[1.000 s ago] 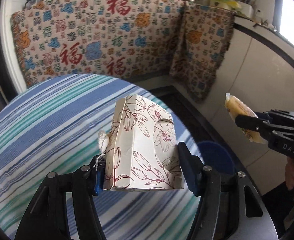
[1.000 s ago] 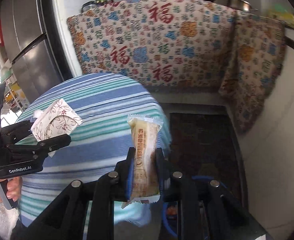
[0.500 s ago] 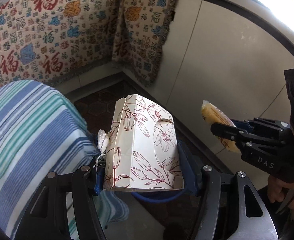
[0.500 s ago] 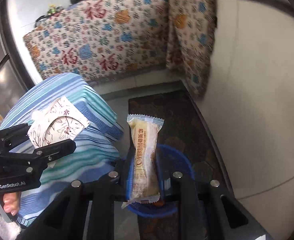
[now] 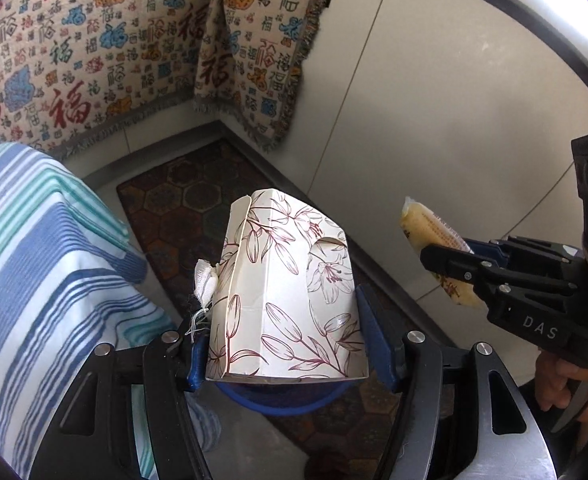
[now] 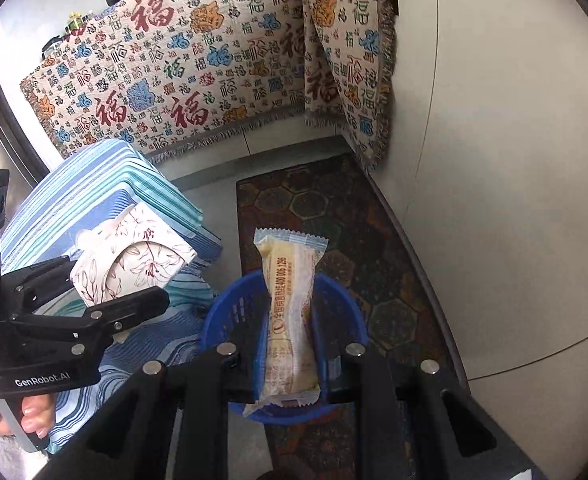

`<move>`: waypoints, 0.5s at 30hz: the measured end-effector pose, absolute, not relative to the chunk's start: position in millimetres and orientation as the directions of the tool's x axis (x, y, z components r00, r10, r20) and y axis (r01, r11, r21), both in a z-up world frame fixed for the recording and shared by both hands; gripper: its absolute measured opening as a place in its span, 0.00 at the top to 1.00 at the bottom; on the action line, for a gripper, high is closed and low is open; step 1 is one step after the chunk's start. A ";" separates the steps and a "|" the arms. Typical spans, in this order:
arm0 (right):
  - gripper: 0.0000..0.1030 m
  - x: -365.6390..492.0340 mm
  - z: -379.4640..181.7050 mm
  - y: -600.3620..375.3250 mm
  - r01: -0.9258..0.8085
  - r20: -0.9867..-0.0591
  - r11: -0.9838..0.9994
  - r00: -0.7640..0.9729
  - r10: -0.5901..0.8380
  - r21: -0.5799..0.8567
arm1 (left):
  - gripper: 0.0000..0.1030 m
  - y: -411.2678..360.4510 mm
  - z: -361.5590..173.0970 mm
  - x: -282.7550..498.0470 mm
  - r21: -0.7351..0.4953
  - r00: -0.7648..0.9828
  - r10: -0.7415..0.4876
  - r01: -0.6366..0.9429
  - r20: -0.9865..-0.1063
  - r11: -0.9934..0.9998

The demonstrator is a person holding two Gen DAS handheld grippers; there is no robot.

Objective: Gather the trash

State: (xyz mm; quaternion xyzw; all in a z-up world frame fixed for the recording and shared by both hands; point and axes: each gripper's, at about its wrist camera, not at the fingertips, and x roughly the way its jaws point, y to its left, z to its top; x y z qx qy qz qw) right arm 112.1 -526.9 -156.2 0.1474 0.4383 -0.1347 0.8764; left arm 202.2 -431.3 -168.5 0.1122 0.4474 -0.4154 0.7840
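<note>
My left gripper (image 5: 284, 344) is shut on a cream paper box with a flower print (image 5: 286, 292), held upright above the blue basket (image 5: 278, 396) on the floor. The same box (image 6: 134, 256) shows at the left of the right wrist view, in the left gripper (image 6: 106, 280). My right gripper (image 6: 290, 344) is shut on a long yellow snack wrapper (image 6: 292, 312), which hangs over the blue basket (image 6: 230, 316). From the left wrist camera, the wrapper (image 5: 433, 240) and right gripper (image 5: 449, 260) appear at the right.
A table with a blue, teal and white striped cloth (image 5: 34, 260) stands left of the basket. A dark patterned mat (image 6: 373, 260) lies under the basket. A cloth with red characters (image 6: 198, 80) covers the counter front behind; pale cabinet panels (image 5: 433, 120) stand on the right.
Both grippers swung away from the striped table and sank toward the floor, bringing the box and the wrapper over the blue basket. Both grips held.
</note>
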 end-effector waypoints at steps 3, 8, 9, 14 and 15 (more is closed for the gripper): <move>0.79 116.0 -161.6 -530.0 0.366 -0.815 0.918 0.571 -0.093 0.152 | 0.35 -433.1 -175.3 205.1 -0.217 0.236 -0.559 0.750 -0.795 0.625; 0.73 122.9 -169.4 -537.3 0.379 -0.820 0.909 0.567 -0.080 0.173 | 0.20 -438.8 -182.6 209.1 -0.235 0.217 -0.570 0.753 -0.792 0.614; 0.66 123.8 -169.7 -537.8 0.379 -0.819 0.909 0.569 -0.078 0.177 | 0.17 -439.4 -183.0 210.2 -0.232 0.223 -0.571 0.753 -0.790 0.615; 0.55 126.0 -167.6 -538.0 0.377 -0.809 0.908 0.583 -0.076 0.185 | 0.15 -433.8 -178.2 212.2 -0.224 0.253 -0.573 0.741 -0.780 0.633; 0.55 124.7 -166.6 -537.9 0.379 -0.806 0.906 0.586 -0.078 0.188 | 0.15 -431.1 -175.2 211.2 -0.210 0.274 -0.565 0.734 -0.779 0.646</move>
